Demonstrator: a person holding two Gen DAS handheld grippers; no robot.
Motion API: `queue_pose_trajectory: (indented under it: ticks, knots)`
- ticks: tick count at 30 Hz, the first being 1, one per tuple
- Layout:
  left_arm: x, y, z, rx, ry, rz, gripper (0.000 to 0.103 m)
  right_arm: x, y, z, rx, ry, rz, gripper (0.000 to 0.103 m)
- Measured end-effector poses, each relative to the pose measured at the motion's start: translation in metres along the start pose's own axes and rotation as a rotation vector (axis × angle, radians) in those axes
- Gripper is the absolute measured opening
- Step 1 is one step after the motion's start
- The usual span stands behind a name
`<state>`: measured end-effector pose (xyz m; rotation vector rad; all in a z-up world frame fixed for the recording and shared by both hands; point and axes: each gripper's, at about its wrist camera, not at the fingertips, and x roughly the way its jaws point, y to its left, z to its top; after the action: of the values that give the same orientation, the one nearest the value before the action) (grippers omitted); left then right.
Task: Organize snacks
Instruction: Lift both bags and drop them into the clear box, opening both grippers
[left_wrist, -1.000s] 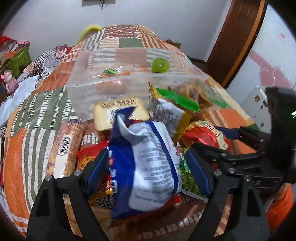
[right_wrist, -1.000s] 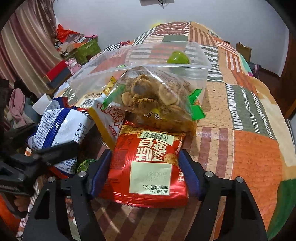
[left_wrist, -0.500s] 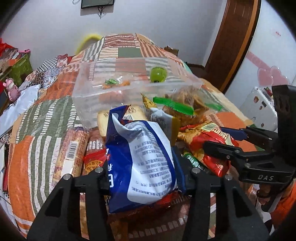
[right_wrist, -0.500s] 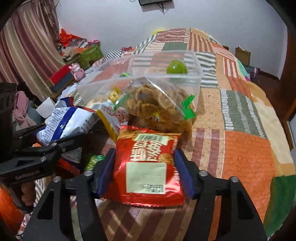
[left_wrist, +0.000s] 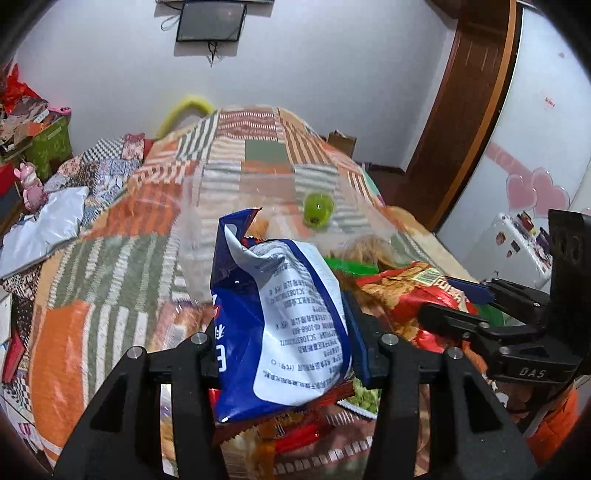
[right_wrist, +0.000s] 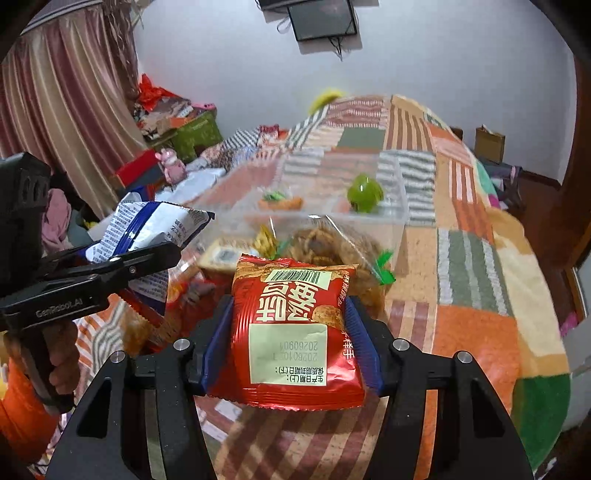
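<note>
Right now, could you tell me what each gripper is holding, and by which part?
The left gripper clamps the blue-and-white snack bag across its lower body. The right gripper clamps the red snack packet by its two side edges.

Both tools are matte black plastic with open triangular frames; the left gripper (left_wrist: 284, 343) and right gripper (right_wrist: 291, 332) carry ribbed blue fingers (right_wrist: 360, 341) and silver round screws; pale lettering marks their sides (GenRobot.AI on the left, DAS on the right); bare skin (right_wrist: 61, 363) wraps a handle; orange sleeve (right_wrist: 22, 406) below.
</note>
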<state>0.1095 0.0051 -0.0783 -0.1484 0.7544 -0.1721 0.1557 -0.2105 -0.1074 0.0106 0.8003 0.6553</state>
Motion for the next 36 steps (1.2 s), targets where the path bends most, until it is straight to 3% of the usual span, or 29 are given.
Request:
queue_pose_trajectory:
  ticks: [10, 18, 28, 36]
  knots:
    - [-0.001, 0.011, 0.037, -0.012, -0.054, 0.014, 0.048, -0.007, 0.000, 0.038, -0.011, -0.095, 0.013, 0.056]
    - [0.018, 0.020, 0.067, -0.008, -0.070, 0.032, 0.048, 0.014, -0.009, 0.066, -0.002, -0.110, -0.002, 0.056]
    - [0.060, 0.036, 0.090, -0.021, -0.036, 0.053, 0.048, 0.056, -0.021, 0.087, 0.012, -0.070, -0.025, 0.056]
    - [0.105, 0.049, 0.094, -0.031, 0.027, 0.067, 0.048, 0.103, -0.031, 0.094, 0.014, 0.029, -0.029, 0.056]
